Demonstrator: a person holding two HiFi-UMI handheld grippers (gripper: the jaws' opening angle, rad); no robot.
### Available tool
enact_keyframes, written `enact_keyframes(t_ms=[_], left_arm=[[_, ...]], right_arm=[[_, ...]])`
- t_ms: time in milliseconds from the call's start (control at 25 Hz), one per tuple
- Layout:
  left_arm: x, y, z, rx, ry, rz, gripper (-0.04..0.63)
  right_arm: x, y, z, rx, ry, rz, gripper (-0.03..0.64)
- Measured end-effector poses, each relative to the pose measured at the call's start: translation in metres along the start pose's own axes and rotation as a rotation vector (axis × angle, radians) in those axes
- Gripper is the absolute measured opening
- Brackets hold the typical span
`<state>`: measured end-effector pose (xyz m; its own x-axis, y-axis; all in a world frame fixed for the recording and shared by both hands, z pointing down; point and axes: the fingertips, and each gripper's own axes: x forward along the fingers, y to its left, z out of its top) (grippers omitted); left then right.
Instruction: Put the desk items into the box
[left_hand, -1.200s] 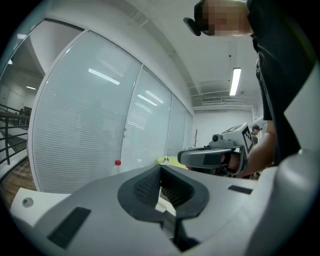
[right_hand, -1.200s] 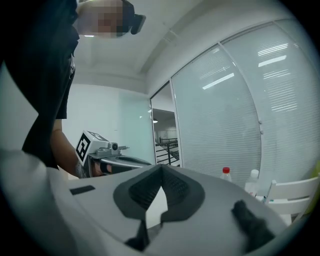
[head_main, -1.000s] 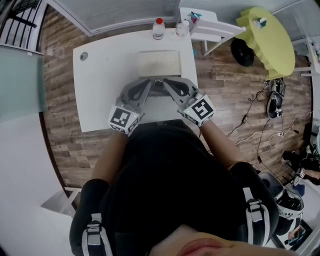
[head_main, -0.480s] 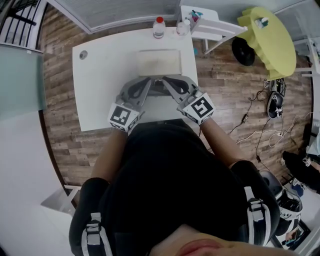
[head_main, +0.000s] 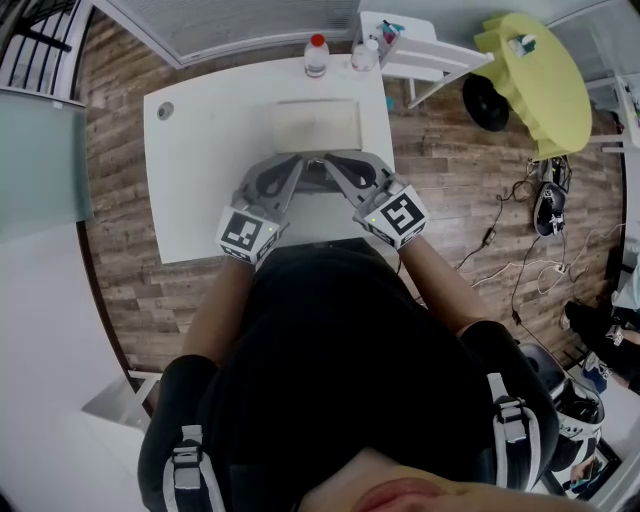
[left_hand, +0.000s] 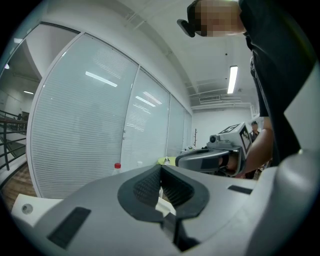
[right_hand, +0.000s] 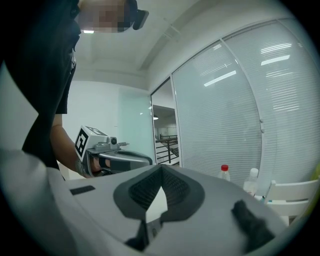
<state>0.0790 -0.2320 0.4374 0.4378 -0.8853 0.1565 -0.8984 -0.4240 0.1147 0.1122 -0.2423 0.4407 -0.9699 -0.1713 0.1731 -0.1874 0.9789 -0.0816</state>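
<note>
A shallow cream box (head_main: 318, 126) lies on the white table (head_main: 200, 180), just beyond both grippers. My left gripper (head_main: 299, 161) and right gripper (head_main: 326, 161) are held side by side over the table's near half, angled inward so their tips almost meet. In the left gripper view the left gripper (left_hand: 161, 168) has its jaws together with nothing in them, and the right gripper (left_hand: 210, 159) shows beside it. The right gripper (right_hand: 161, 171) is likewise shut and empty in its own view, with the left gripper (right_hand: 107, 152) alongside. No loose desk item shows between the jaws.
Two plastic bottles, one red-capped (head_main: 317, 56) and one clear (head_main: 364, 55), stand at the table's far edge. A grey round grommet (head_main: 167, 111) sits at the far left corner. A white chair (head_main: 420, 55) and a yellow-green round table (head_main: 535, 80) stand to the right.
</note>
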Motion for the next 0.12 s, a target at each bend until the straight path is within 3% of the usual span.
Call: enact_keyframes(t_ms=[120], left_arm=[[0.0017,-0.0011,-0.0017,0.001,0.0,0.0,0.012]], right_arm=[[-0.0022,-0.0019,-0.0036,0.0,0.016,0.001,0.015]])
